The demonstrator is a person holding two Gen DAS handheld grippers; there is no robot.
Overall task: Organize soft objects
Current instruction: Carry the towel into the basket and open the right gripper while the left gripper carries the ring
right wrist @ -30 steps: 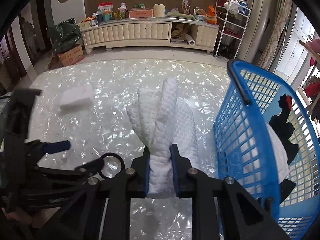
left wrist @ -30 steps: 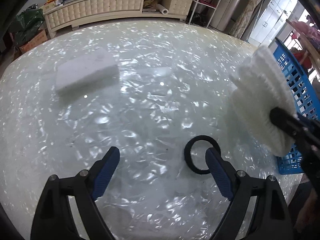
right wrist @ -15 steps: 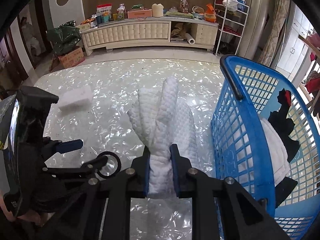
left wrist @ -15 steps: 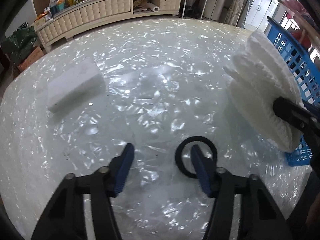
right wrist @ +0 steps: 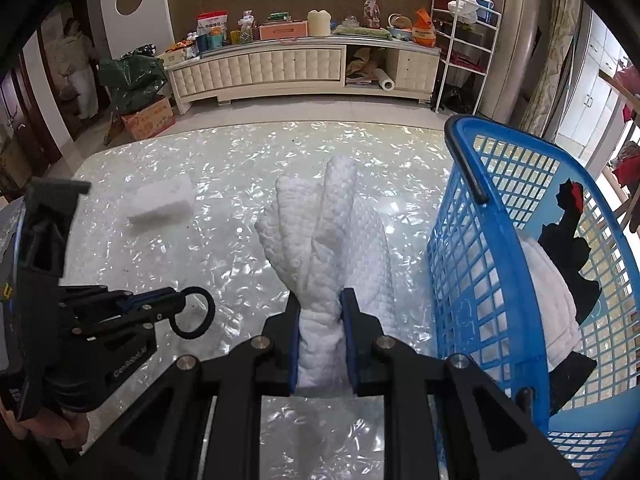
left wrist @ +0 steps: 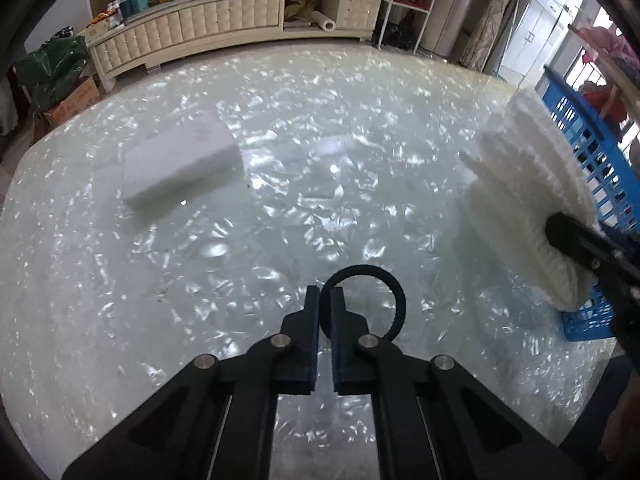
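A black elastic ring [left wrist: 394,292] sits just over the shiny pearl-white table [left wrist: 280,220], its left edge pinched between the pads of my left gripper [left wrist: 325,304], which is shut on it. The right wrist view shows the same ring [right wrist: 208,312] hanging from the left gripper [right wrist: 178,300]. My right gripper [right wrist: 320,300] is shut on a folded white quilted cloth [right wrist: 320,232], held up beside the blue basket [right wrist: 460,240]. From the left wrist view the cloth [left wrist: 524,184] is at the right. A white sponge block [left wrist: 180,164] lies farther back on the left.
The blue mesh basket [left wrist: 588,152] stands at the table's right edge and holds a white cloth [right wrist: 548,292] and a black-and-red item [right wrist: 568,240]. Beyond the table are a low white cabinet [right wrist: 280,68], a wire rack and boxes. A person [right wrist: 78,68] stands at the far left doorway.
The left jaws went from wide open to shut, closing on the left edge of the black ring. The right gripper and its cloth stayed put.
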